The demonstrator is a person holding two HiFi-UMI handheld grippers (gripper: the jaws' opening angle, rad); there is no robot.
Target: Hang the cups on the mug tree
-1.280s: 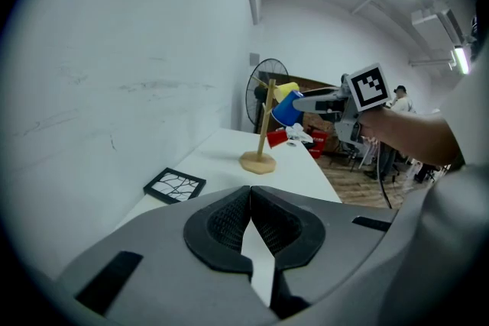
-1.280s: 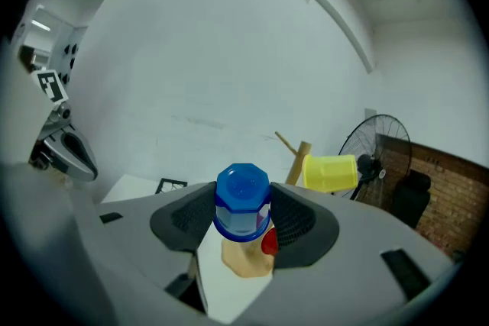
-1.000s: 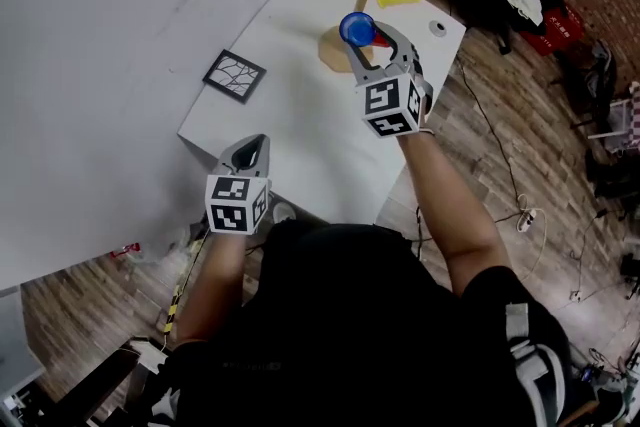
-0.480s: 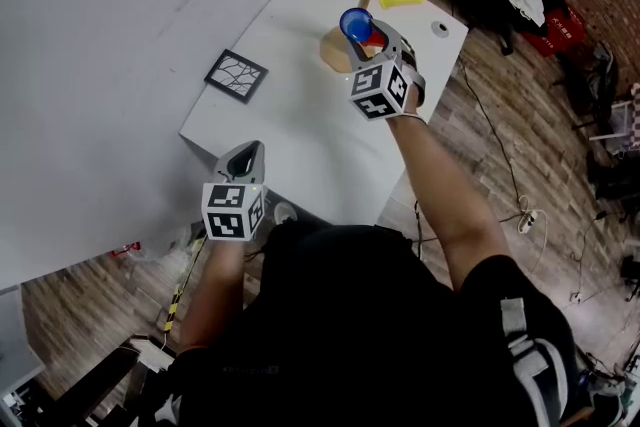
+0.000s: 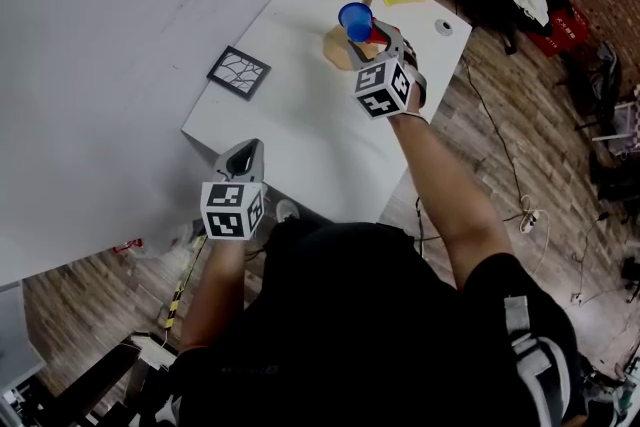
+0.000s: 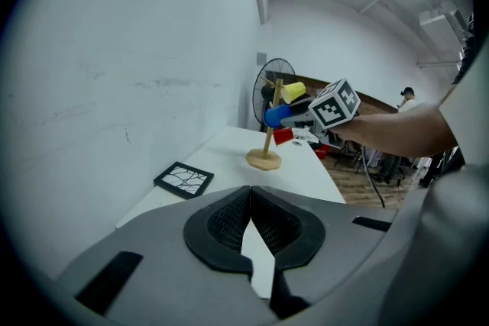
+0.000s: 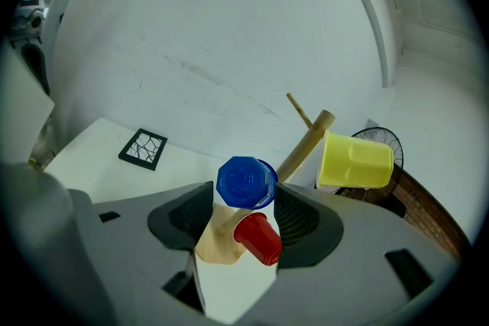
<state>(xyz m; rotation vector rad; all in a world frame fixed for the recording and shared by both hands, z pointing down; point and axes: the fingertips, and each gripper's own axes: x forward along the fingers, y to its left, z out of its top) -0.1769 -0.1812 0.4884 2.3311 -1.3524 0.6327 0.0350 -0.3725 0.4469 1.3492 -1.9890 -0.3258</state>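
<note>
My right gripper was clamped on the blue cup, jaws pressing its sides, the faceted bottom turned toward the gripper's camera. It looked like small, thin plastic: light, smooth and a little springy. I judged that a hard squeeze might flex the wall or let the cup slip. Holding it across the body near the bottom, as it was, left the mouth free for a peg.

The cup hung above the table, just beside the slanted wooden post of the mug tree. A red cup sat lower by the post, near the round base, and a yellow cup sat on a peg higher up. The tree looked light too, so a nudge could tip it.

My left gripper hung near the front edge of the white table, jaws together with nothing between them, well apart from the tree. A black-framed tile lay near the wall.
</note>
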